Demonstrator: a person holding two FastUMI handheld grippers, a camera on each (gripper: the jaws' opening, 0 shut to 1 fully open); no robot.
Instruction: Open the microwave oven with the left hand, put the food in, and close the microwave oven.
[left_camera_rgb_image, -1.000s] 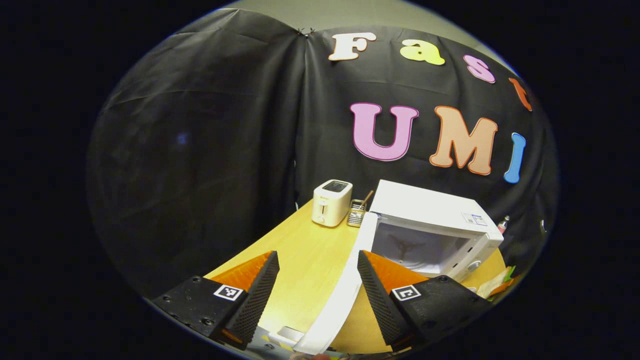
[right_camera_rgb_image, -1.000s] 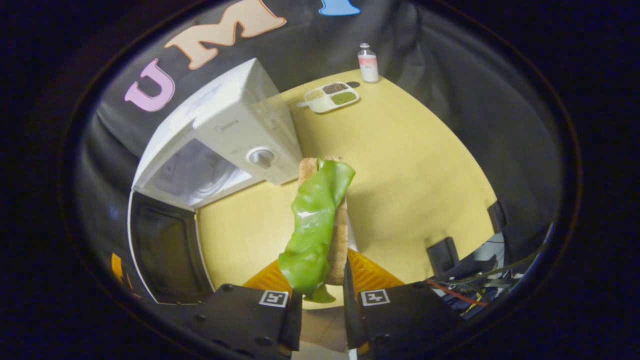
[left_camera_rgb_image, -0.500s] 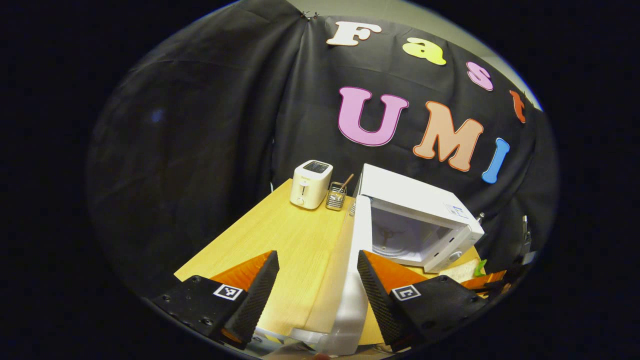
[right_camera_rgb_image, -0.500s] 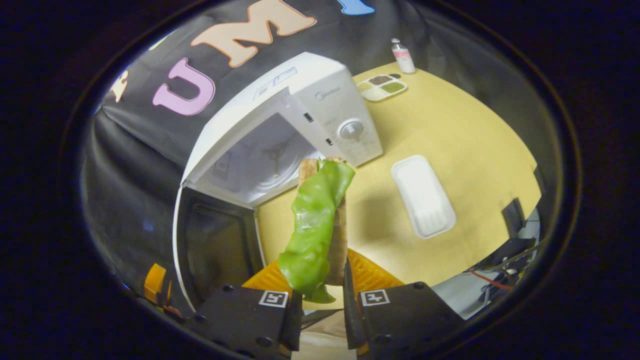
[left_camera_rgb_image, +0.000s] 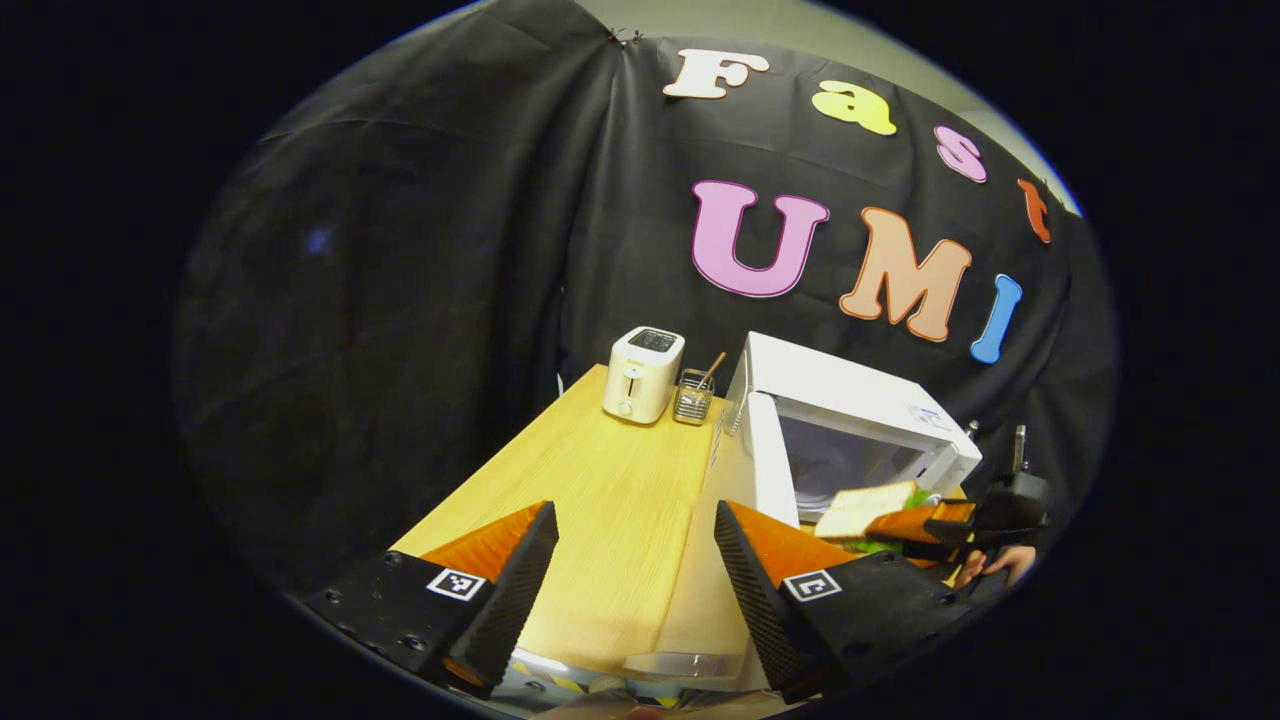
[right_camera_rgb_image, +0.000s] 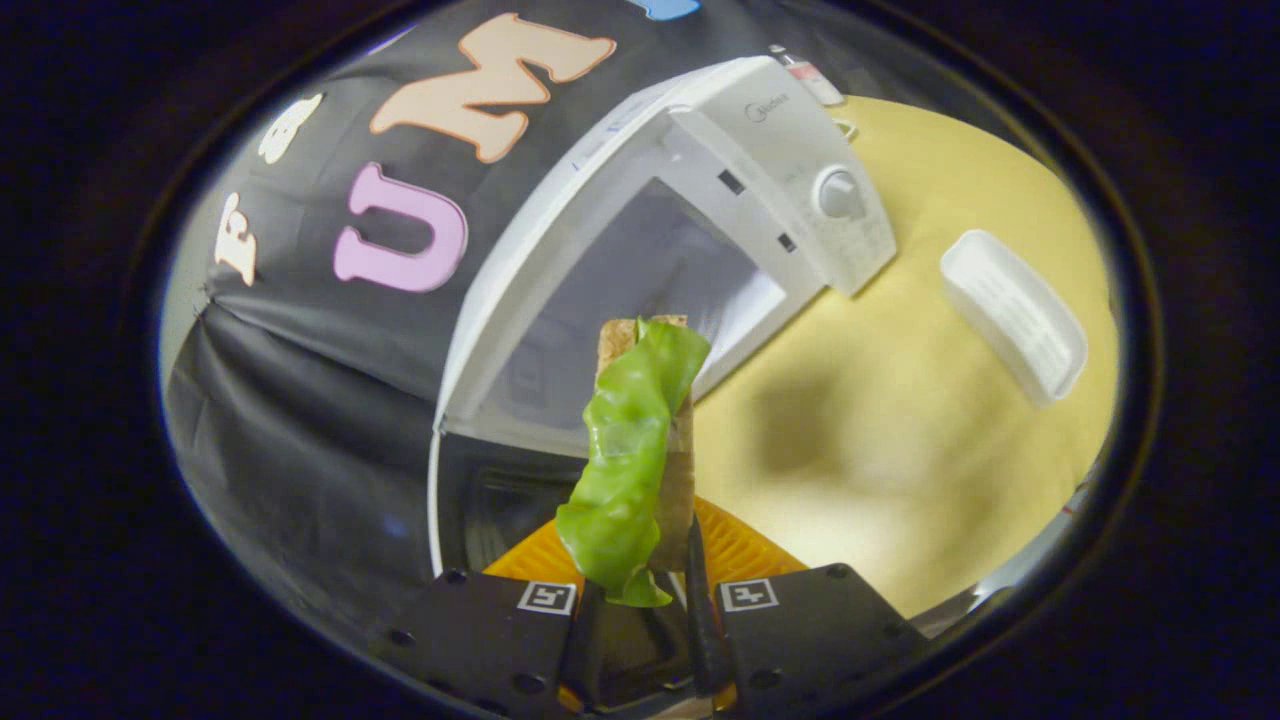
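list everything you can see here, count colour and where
microwave: 1, white, on the table, door open
food: 1, bread slice with a green leaf, held in front of the microwave's opening
toaster: 1, white, far end of the table
wire holder: 1, metal, a stick in it, between toaster and microwave
tray: 1, white, on the table beside the microwave
bottle: 1, clear, behind the microwave
table: 1, light wood
left gripper: 1, open, low over the table beside the door
right gripper: 1, shut on the food
hand: 1, holding the right gripper
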